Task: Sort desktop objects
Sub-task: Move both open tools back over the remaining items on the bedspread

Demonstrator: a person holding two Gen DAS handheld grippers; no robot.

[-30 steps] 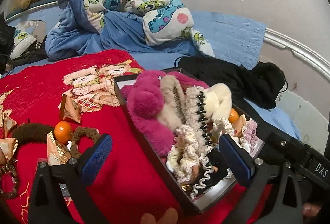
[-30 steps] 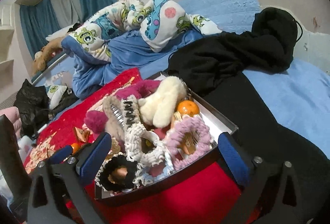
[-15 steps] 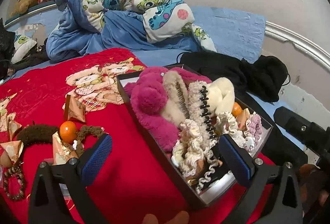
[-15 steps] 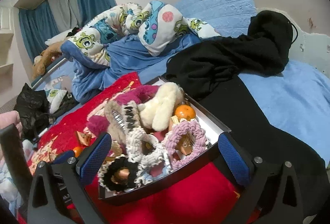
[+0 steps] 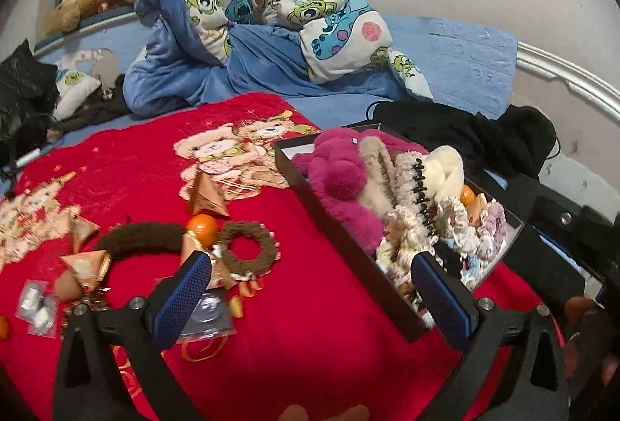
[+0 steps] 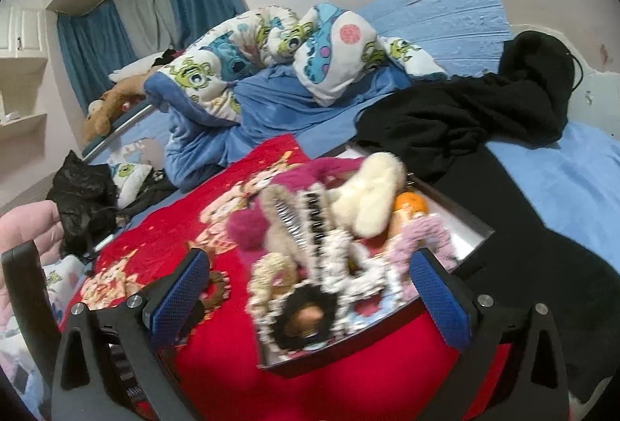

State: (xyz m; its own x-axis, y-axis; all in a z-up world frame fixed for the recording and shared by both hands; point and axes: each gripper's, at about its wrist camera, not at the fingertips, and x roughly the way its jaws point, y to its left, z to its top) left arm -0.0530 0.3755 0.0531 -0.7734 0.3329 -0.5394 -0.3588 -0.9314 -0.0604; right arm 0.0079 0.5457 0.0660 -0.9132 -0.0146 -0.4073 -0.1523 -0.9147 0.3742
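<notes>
The left gripper (image 5: pixel 314 295) is hovering with its blue-padded fingers (image 5: pixel 184 291) spread wide and nothing between them, low over the red blanket (image 5: pixel 317 324). Just beyond its left finger, a brown knitted scrunchie (image 5: pixel 248 246) is lying flat on the blanket, touching a small orange (image 5: pixel 201 227) and a gold pyramid-shaped wrapped candy (image 5: pixel 205 198). A brown fuzzy headband (image 5: pixel 139 237) is curving away to the left of the orange, with more gold candies (image 5: pixel 83 262) and small clear packets (image 5: pixel 37 306) beside it. To the right, the black tray (image 5: pixel 348 246) is sitting on the blanket, packed with a magenta plush headband (image 5: pixel 341 184), a cream plush piece (image 5: pixel 445 165), a black hair claw (image 5: pixel 422 196) and pale scrunchies.

The right gripper (image 6: pixel 312 299) is also holding its fingers (image 6: pixel 440 299) wide apart and empty, poised over the near end of the same tray (image 6: pixel 469 246), where a black scrunchie (image 6: pixel 306 312), a pink scrunchie (image 6: pixel 422 235) and an orange (image 6: pixel 410 204) are lying, somewhat blurred. Beyond the tray, a black garment (image 6: pixel 465 114) is lying on the blue bed sheet (image 6: pixel 562 173).
</notes>
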